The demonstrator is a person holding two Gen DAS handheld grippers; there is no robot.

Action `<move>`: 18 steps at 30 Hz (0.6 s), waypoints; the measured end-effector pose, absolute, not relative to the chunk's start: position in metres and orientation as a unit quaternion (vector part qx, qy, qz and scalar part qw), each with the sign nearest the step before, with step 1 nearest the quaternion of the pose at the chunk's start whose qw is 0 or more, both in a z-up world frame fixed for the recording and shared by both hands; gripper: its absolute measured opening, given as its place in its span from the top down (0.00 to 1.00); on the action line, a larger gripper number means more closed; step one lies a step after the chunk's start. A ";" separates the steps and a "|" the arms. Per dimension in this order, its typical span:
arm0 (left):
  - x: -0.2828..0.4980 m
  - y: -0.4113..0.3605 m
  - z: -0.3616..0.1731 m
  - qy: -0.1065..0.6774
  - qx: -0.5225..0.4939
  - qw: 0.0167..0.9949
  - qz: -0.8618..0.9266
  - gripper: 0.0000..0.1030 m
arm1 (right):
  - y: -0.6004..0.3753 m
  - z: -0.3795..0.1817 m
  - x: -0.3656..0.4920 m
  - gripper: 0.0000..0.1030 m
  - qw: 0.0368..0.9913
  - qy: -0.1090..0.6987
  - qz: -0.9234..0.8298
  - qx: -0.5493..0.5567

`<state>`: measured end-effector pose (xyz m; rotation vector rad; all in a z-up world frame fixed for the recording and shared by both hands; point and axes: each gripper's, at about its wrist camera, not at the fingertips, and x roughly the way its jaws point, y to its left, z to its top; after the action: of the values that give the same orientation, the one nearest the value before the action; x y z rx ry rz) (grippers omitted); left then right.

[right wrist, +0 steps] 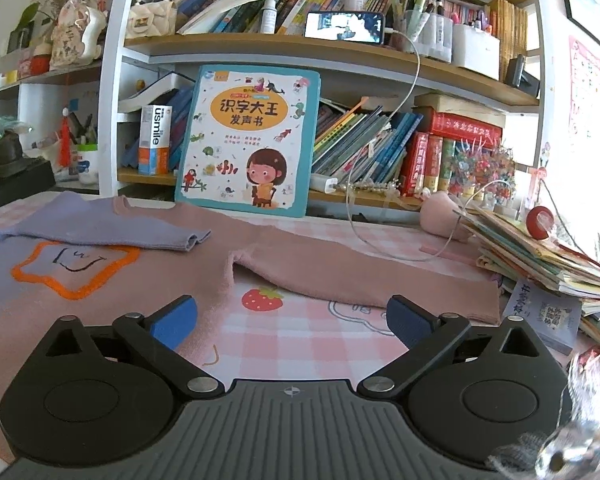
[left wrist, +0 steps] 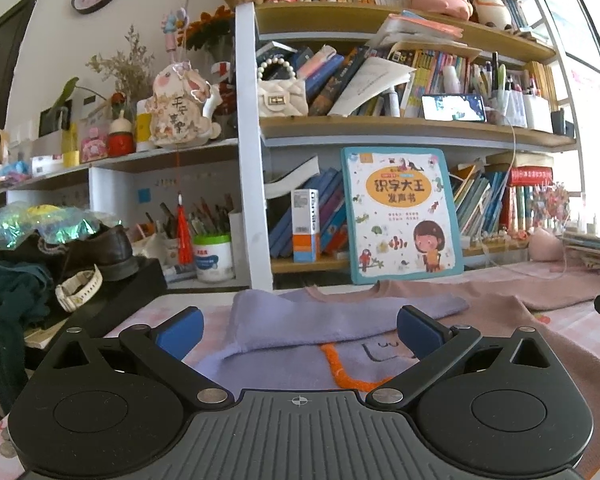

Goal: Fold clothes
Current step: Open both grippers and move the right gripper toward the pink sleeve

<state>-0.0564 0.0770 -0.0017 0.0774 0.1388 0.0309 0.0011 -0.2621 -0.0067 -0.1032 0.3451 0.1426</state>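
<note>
A pink and lilac sweater (right wrist: 204, 256) with an orange star outline lies flat on the checked table cover. Its lilac left sleeve (left wrist: 308, 316) is folded across the chest, also seen in the right wrist view (right wrist: 112, 228). Its pink right sleeve (right wrist: 360, 280) lies stretched out to the right. My left gripper (left wrist: 300, 328) is open and empty just above the folded lilac sleeve. My right gripper (right wrist: 292, 320) is open and empty above the cover, between the sweater body and the pink sleeve.
A children's book (right wrist: 248, 140) leans against the bookshelf behind the sweater. A stack of books (right wrist: 540, 252) sits at the right. A black box with a shoe (left wrist: 100, 252) and a watch (left wrist: 78, 286) stands at the left. A white cable (right wrist: 380, 240) trails onto the table.
</note>
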 end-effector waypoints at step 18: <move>-0.049 0.075 -0.003 0.091 0.049 0.995 0.000 0.00 | -0.367 0.012 0.095 0.05 0.946 0.324 0.020 -0.012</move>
<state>-0.0494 0.0745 -0.0033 0.0975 0.1829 0.0008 0.0950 -0.3665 0.0122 -0.0250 0.6604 0.0415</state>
